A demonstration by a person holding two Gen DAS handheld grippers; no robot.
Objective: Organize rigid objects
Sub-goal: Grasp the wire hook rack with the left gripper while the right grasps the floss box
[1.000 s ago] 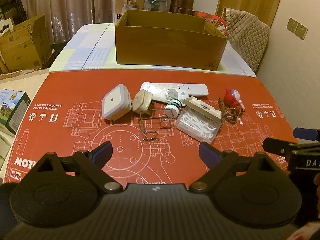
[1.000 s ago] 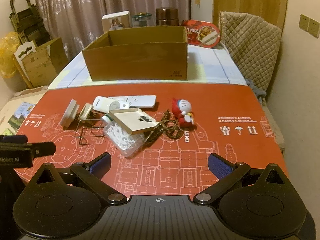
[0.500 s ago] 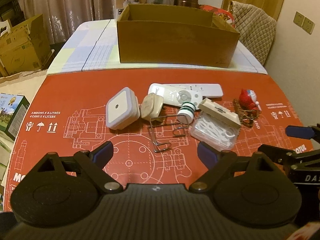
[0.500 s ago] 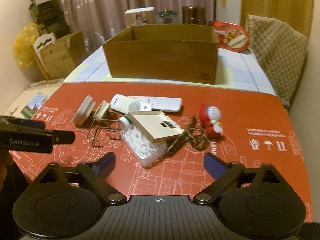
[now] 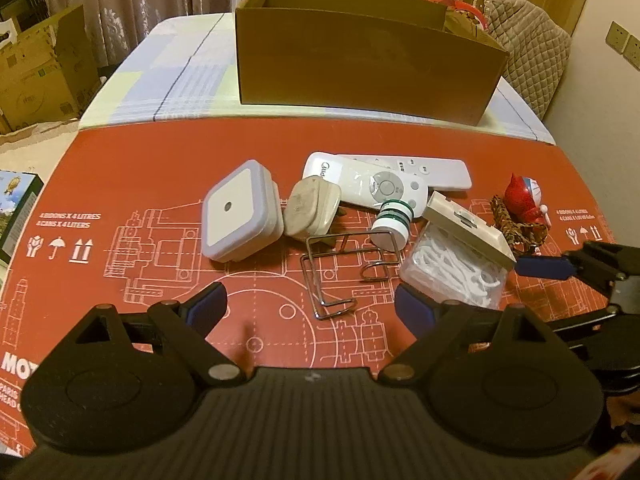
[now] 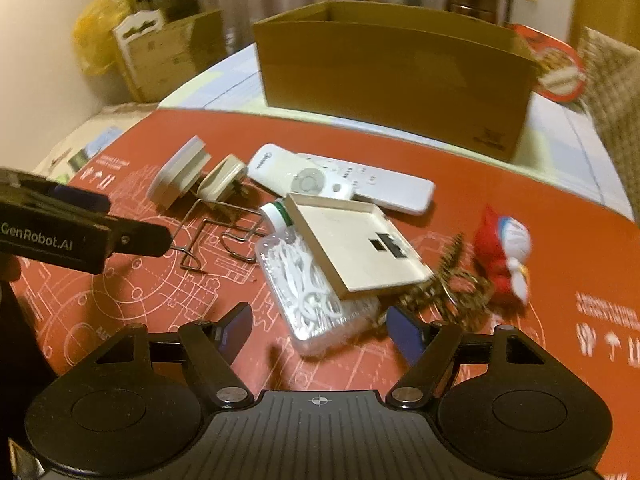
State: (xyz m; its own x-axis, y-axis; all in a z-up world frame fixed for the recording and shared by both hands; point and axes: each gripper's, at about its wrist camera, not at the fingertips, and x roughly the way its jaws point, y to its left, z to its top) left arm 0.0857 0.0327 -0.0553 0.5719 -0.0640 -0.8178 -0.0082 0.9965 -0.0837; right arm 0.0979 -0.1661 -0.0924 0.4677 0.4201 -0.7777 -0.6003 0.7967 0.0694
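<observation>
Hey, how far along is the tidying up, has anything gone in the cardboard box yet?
Nothing looks done: what shows of the cardboard box interior is bare. Neither the left gripper nor the right gripper holds anything; both are open above the red mat. Left to sort: night light, plug, remote, wire rack, small bottle, floss pick box, toy.

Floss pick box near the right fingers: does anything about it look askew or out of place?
Yes. The beige lid sits tilted and skewed across the clear floss pick box, not closed flush, leaving the white picks exposed on one side. None appear spilled onto the red mat. The wire rack lies tipped among the items.
</observation>
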